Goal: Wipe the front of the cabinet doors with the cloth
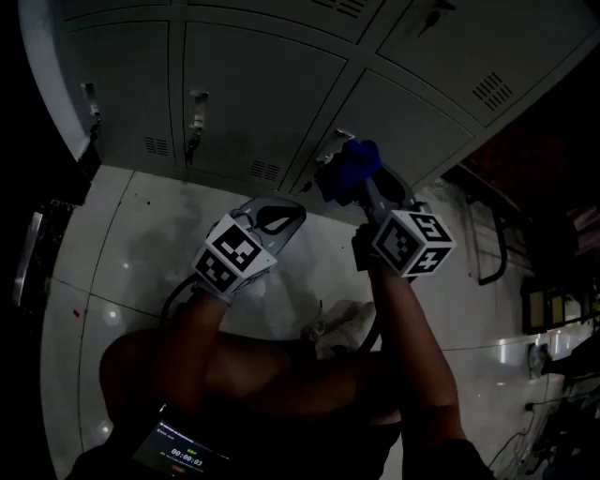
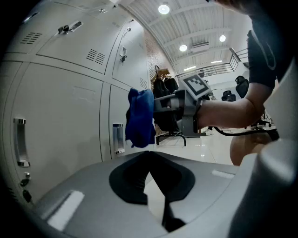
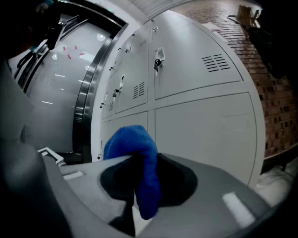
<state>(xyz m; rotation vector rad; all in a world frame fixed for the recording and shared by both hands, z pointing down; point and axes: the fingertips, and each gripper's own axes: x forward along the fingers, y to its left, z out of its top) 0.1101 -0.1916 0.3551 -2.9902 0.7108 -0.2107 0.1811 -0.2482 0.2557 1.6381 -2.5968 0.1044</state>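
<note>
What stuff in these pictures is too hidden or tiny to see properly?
- Head view: whether the blue cloth touches the cabinet door; too dark, cloth covers that spot.
- Head view: words on the small screen; too small and dim.
- Right gripper view: the blue cloth hides the jaws' tips.
- Head view: upper doors, cut by the top edge.

A locker area: grey metal lockers [image 1: 262, 84], glossy pale floor [image 1: 141, 244].

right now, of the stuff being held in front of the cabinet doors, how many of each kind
cloth: 1, blue
grippers: 2, left gripper and right gripper
total: 3
</note>
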